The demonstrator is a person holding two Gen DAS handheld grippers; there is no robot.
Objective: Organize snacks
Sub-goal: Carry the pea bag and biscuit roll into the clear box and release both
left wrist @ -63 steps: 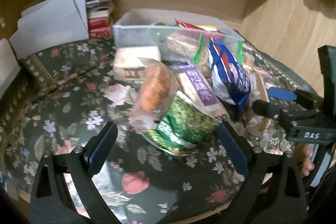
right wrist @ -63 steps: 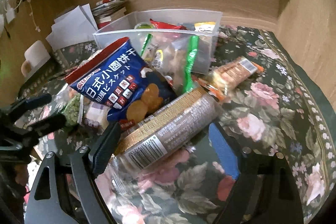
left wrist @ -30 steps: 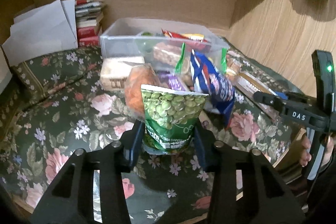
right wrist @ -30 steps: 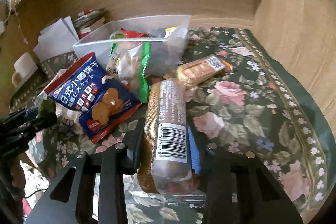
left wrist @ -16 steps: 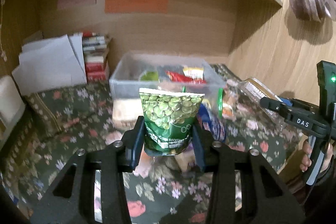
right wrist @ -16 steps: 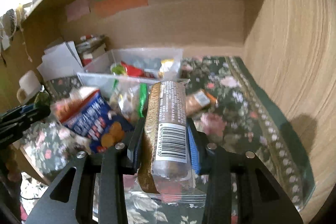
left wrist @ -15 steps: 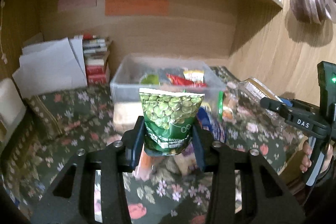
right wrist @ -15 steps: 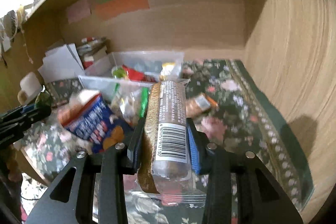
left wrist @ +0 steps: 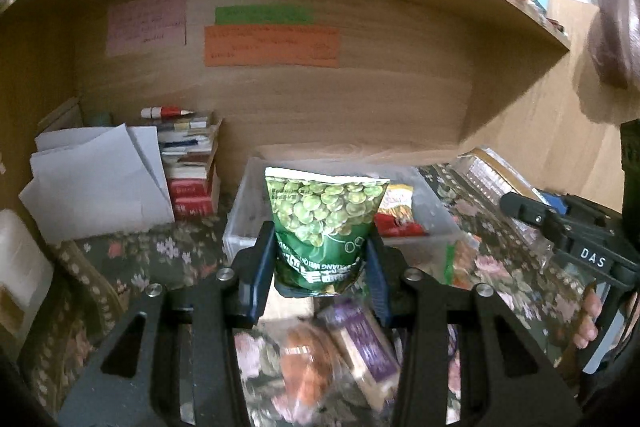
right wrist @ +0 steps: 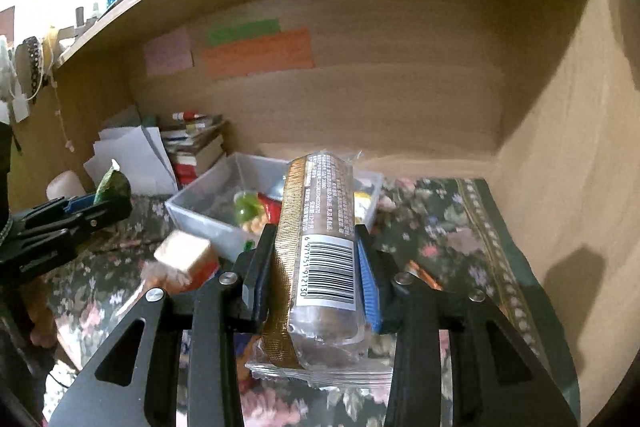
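My left gripper (left wrist: 320,267) is shut on a green bag of peas (left wrist: 324,223), held upright in the air in front of the clear plastic bin (left wrist: 434,221). My right gripper (right wrist: 316,267) is shut on a long brown-and-gold biscuit roll (right wrist: 320,247) with a barcode, pointing toward the same clear plastic bin (right wrist: 200,213). The bin holds a red packet (left wrist: 394,227) and a yellow one. Below the left gripper, an orange packet (left wrist: 306,367) and a purple-labelled packet (left wrist: 366,347) lie on the floral cloth. Each gripper shows at the edge of the other's view.
A floral cloth (right wrist: 452,227) covers the desk inside a wooden alcove. White papers (left wrist: 96,183) and a stack of books (left wrist: 192,171) stand at the back left. A beige boxed snack (right wrist: 182,251) lies left of the bin. The wooden side wall (right wrist: 568,167) rises on the right.
Both grippers have risen from the cloth with their packets and tilted up, so the alcove's back wall and shelf now fill the views. The snack pile has dropped below.
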